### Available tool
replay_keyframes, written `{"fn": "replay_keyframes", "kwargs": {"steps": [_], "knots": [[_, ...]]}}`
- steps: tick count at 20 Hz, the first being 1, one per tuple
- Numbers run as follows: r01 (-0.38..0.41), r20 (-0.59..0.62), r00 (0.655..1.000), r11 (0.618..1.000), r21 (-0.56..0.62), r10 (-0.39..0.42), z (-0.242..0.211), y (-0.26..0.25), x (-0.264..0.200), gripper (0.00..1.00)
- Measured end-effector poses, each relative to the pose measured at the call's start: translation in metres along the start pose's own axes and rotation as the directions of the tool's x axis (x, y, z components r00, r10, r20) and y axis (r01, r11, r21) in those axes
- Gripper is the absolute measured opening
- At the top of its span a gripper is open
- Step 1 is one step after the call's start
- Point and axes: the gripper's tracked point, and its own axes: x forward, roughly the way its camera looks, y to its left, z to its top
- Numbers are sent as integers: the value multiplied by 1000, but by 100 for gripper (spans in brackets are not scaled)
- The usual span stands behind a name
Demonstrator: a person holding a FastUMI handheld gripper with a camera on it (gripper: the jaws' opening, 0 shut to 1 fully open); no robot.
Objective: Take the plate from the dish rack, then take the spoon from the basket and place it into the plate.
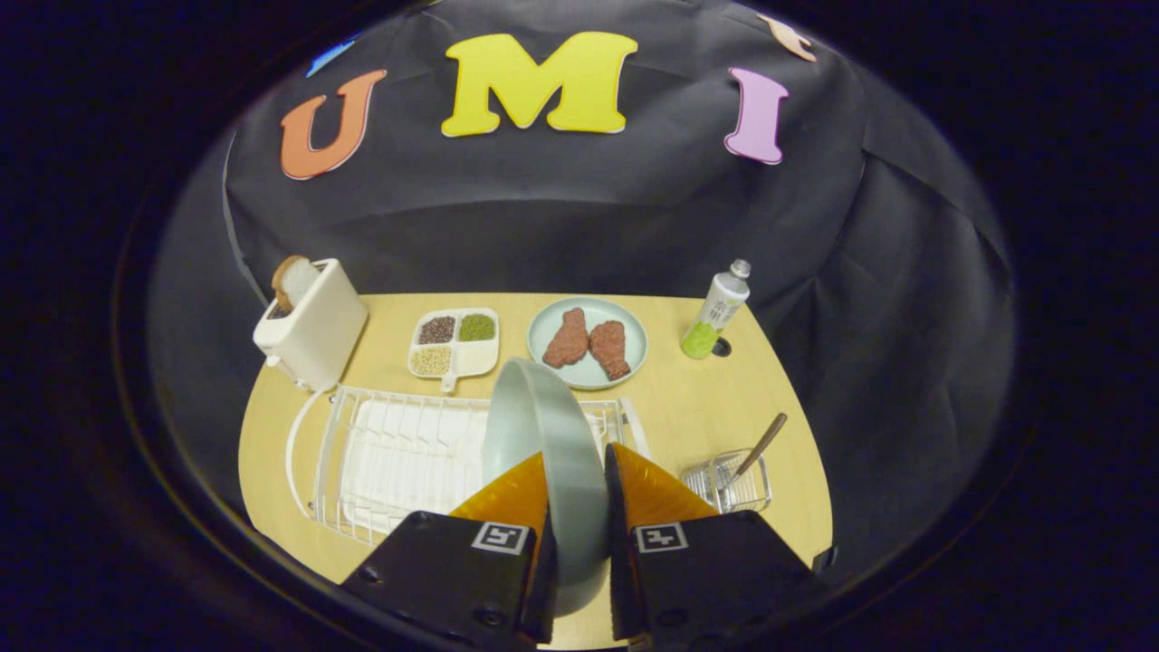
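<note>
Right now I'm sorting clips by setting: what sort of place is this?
Likely a mock kitchen counter in a booth: a toaster holding bread, a dish rack, and a plate of meat. The claw grips a grey plate on edge.

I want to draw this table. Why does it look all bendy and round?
In the gripper view, the fisheye lens curves the table and the rack; the plate, pinched upright between the gripper fingers, looms large and slightly soft; light is even, without glare.

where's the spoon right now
In the gripper view, the spoon stands tilted in the small wire basket on the table, right of the dish rack and the fingers.
</note>
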Motion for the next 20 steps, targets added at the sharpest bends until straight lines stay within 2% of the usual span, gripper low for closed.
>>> {"fn": "replay_keyframes", "kwargs": {"steps": [5,9,14,16,20], "knots": [[-203,-4,979,978,58,203,-54,6,-45,29],[-253,-16,967,966,45,254,-122,-6,-52,29],[-344,-105,927,929,137,359,-218,-7,-21,29],[-386,-151,896,902,195,416,-248,-4,-3,29],[-423,-191,852,856,298,487,-274,-5,32,29]]}}
